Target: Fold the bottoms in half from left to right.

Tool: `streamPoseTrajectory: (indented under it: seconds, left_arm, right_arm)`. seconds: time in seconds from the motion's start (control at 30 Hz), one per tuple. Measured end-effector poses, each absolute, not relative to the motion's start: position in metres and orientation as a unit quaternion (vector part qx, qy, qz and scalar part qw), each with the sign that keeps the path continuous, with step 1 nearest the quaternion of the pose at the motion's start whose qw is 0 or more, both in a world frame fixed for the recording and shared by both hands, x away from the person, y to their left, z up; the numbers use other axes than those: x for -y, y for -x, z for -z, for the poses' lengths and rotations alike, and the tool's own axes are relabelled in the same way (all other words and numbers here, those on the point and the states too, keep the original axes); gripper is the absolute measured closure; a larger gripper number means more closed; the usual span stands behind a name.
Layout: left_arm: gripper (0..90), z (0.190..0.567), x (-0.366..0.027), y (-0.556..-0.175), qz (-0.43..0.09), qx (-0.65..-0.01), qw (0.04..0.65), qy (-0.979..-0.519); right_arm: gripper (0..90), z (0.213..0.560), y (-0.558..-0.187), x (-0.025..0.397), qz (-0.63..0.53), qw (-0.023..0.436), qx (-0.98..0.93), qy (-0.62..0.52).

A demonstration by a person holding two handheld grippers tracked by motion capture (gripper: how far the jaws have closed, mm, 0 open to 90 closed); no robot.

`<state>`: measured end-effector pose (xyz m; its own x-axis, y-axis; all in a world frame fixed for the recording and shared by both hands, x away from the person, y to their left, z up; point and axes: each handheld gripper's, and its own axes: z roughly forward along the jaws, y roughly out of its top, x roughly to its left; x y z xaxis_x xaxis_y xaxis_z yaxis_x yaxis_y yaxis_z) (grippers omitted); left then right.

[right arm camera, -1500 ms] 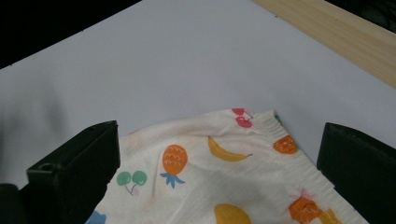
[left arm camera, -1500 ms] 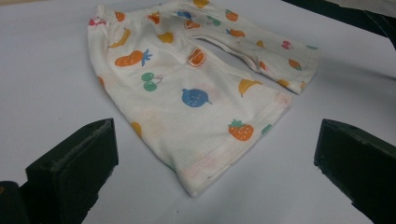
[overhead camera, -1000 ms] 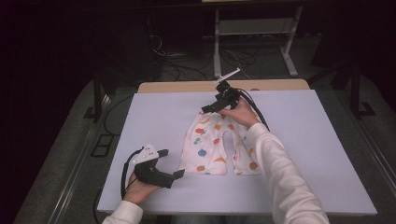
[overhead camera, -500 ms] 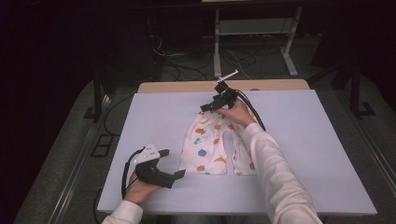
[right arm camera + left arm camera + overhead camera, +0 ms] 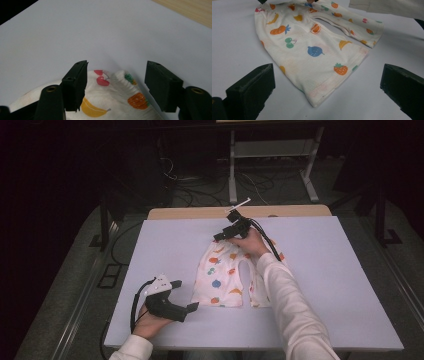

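A small pair of white trousers (image 5: pixel 225 275) printed with coloured fruit lies flat at the centre of the high view, on the pale lilac surface (image 5: pixel 340 285), its waistband toward the top of the frame and its two legs running down toward the bottom edge. The right gripper (image 5: pixel 223 234) sits just above the middle of the frame at the waistband end, held by the right hand (image 5: pixel 252 241), whose white sleeve (image 5: pixel 287 305) crosses the lower right of the picture and covers part of the right-hand leg. In the right gripper view its fingers (image 5: pixel 75 83) stand spread, one at lower left and one at lower right, with the gathered waistband (image 5: pixel 117 82) bunched up between them at the bottom centre; cloth touches the left finger, while a gap shows beside the right one. The left gripper (image 5: pixel 187 309) rests at the lower left of the high view, just beside the hem of the left-hand leg and apart from it. In the left gripper view its fingers (image 5: pixel 252 90) are spread wide at the bottom corners, and the trouser leg's hem (image 5: pixel 332 83) lies between them on the surface, untouched.
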<state>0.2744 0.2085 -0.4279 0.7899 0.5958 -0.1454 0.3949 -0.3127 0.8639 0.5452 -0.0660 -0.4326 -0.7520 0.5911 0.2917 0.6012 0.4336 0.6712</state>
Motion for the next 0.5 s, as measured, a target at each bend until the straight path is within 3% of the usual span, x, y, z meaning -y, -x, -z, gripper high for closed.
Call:
streamPoseTrajectory:
  seconds: [0.2, 0.3, 0.4, 0.5]
  left_arm:
    - [0.0, 0.4281, -0.2077, -0.2743, -0.1, -0.307, 0.498, -0.805]
    - [0.0, 0.4279, -0.2075, -0.2741, -0.1, -0.307, 0.499, -0.805]
    - [0.0, 0.4279, -0.2077, -0.2742, -0.1, -0.307, 0.5, -0.804]
    - [0.0, 0.4281, -0.2076, -0.2744, -0.101, -0.307, 0.498, -0.805]
  right_arm:
    - [48.2, 0.436, -0.5445, 0.0661, 0.394, 0.026, 0.847, 0.356]
    - [60.6, 0.4363, -0.544, 0.0653, 0.396, 0.031, 0.846, 0.356]
    - [66.9, 0.4355, -0.5435, 0.0643, 0.395, 0.029, 0.846, 0.358]
    - [67.4, 0.4364, -0.5435, 0.0609, 0.392, 0.022, 0.845, 0.362]
